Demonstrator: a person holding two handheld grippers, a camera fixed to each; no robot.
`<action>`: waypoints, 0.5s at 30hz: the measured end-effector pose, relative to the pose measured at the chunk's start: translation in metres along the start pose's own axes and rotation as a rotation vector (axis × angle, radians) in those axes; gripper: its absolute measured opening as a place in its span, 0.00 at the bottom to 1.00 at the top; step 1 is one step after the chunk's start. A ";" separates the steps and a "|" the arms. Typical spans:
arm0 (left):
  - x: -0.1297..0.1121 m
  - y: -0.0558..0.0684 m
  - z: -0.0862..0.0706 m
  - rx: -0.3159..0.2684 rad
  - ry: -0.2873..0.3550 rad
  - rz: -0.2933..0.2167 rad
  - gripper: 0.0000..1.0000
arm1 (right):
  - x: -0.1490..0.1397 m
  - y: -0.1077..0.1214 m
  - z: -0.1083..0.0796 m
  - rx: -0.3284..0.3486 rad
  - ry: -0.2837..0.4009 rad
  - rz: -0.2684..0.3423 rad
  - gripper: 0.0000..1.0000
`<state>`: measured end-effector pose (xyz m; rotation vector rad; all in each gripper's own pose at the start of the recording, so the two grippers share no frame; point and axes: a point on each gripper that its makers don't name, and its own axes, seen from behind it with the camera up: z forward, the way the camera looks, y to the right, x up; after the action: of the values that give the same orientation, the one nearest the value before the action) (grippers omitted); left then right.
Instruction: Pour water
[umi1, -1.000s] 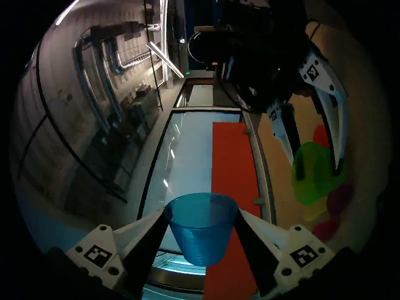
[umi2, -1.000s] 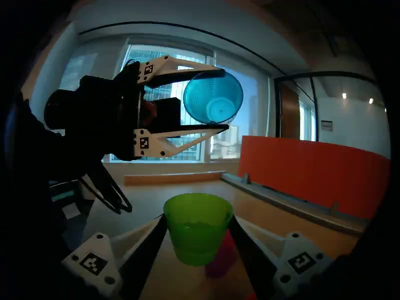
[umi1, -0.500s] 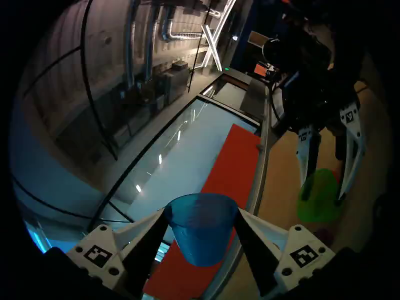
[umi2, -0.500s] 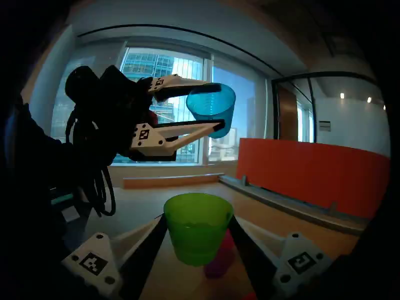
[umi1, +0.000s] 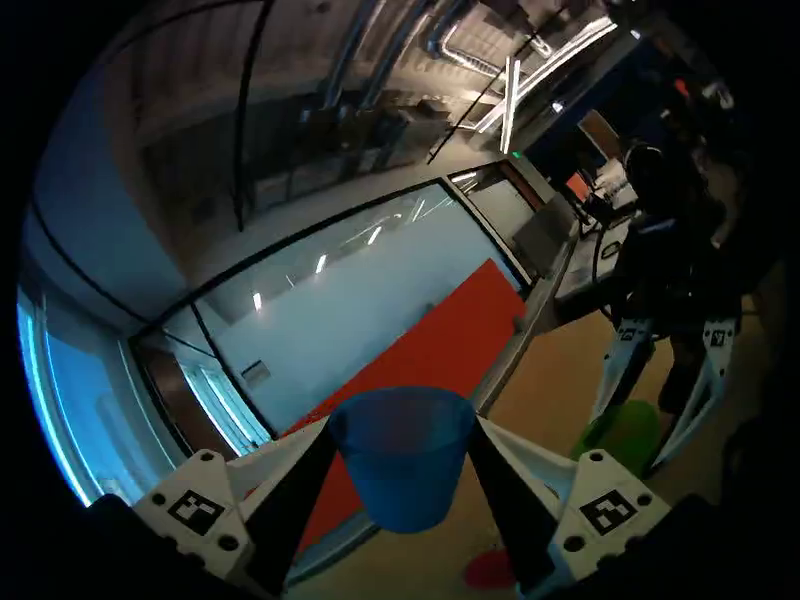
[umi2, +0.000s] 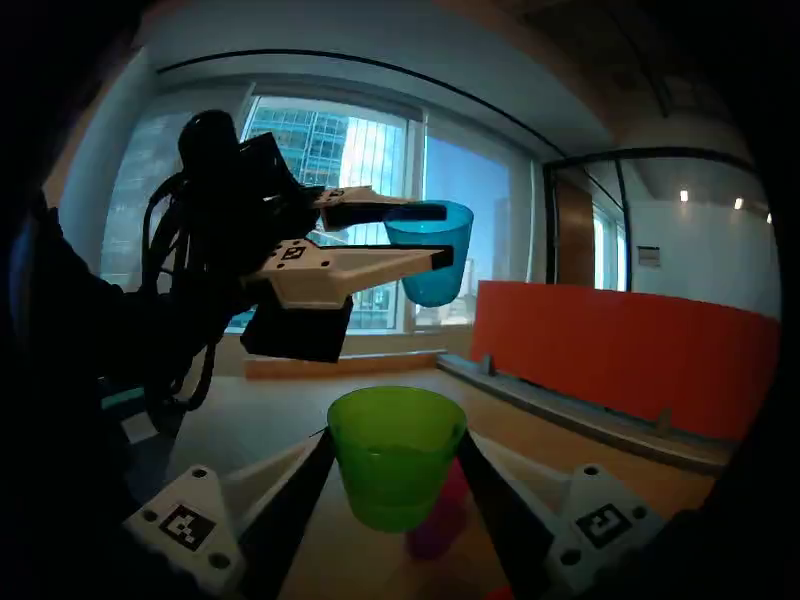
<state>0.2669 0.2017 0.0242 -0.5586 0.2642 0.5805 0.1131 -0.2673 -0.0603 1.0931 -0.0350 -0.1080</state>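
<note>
In the left gripper view my left gripper (umi1: 403, 455) is shut on a translucent blue cup (umi1: 403, 455). The right gripper view shows that blue cup (umi2: 430, 252) upright in the air, above and behind the green cup, with the left gripper (umi2: 436, 235) clamped on it. My right gripper (umi2: 396, 455) is shut on a translucent green cup (umi2: 396, 455) that stands upright with water in its lower part. From the left gripper view the green cup (umi1: 627, 432) sits at the lower right between the right gripper's fingers (umi1: 711, 385).
A wooden table (umi2: 300, 420) stretches ahead, edged by a long orange panel (umi2: 640, 350) on a grey rail. Large windows (umi2: 330, 180) stand behind. A pink-red cup (umi2: 440, 515) lies on the table behind the green cup. A person in dark sleeves (umi2: 60, 330) holds both grippers.
The left gripper has rolled back from a strong sideways tilt, bringing the blue cup from mouth-toward-the-camera to upright and slightly lower. The green cup and right gripper have stayed still.
</note>
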 end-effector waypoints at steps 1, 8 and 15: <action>0.000 0.000 0.000 0.000 -0.001 -0.031 0.88 | 0.001 0.000 0.000 0.000 0.001 0.000 0.89; 0.003 -0.003 -0.003 -0.013 0.008 -0.233 0.88 | 0.004 0.000 -0.003 -0.005 0.009 -0.004 0.89; 0.004 -0.002 -0.004 -0.034 0.004 -0.423 0.88 | 0.010 -0.001 -0.005 -0.008 0.021 0.000 0.89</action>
<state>0.2704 0.1999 0.0204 -0.6266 0.1332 0.1743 0.1235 -0.2644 -0.0642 1.0858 -0.0156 -0.0965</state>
